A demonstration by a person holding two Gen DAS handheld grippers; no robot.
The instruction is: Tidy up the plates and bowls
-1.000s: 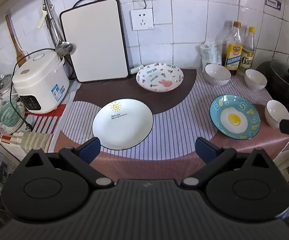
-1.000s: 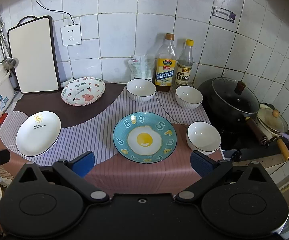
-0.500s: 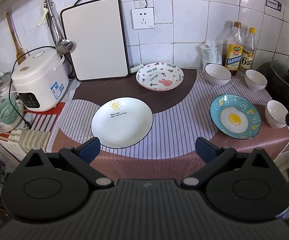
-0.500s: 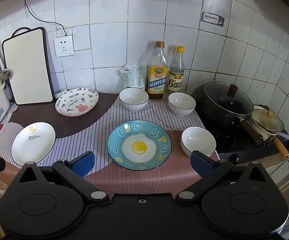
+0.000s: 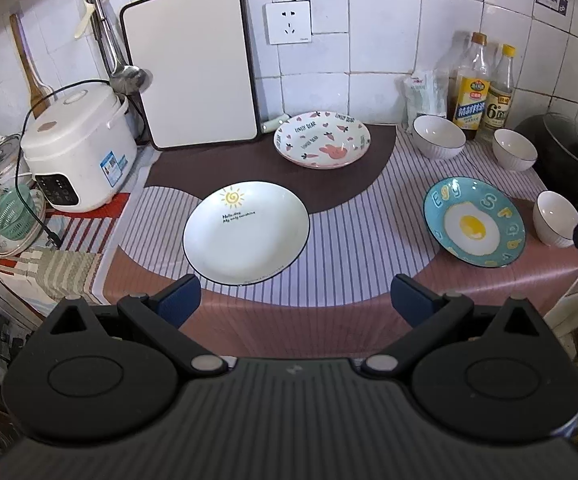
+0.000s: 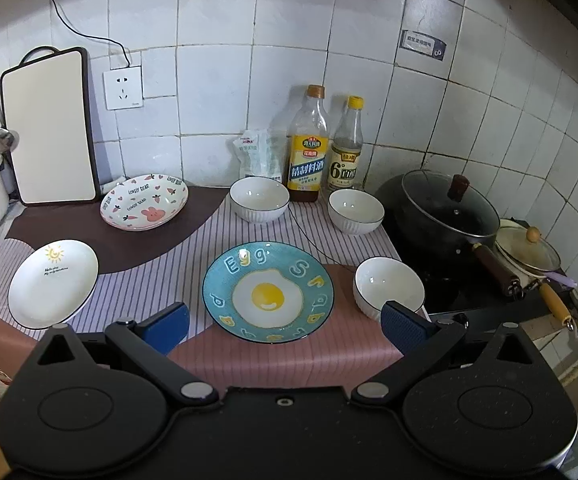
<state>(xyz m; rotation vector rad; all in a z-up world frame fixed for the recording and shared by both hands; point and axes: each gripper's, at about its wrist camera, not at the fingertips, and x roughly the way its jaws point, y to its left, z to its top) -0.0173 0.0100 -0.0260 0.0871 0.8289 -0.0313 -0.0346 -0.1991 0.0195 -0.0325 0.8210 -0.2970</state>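
Note:
Three plates lie apart on the striped cloth: a white sun plate, a pink rabbit plate at the back, and a blue egg plate. Three white bowls stand separately: one by the bottles, one further right, one near the front right corner. My left gripper is open, just short of the sun plate. My right gripper is open before the egg plate, its right finger in front of the near bowl.
A rice cooker and cutting board stand at the back left. Two bottles and a plastic bag line the wall. A lidded black pan sits on the stove to the right. The counter's front edge is close below both grippers.
Both views have shifted a little: the left gripper drew slightly back and up, the right gripper tilted and eased toward the egg plate. Nothing on the counter moved.

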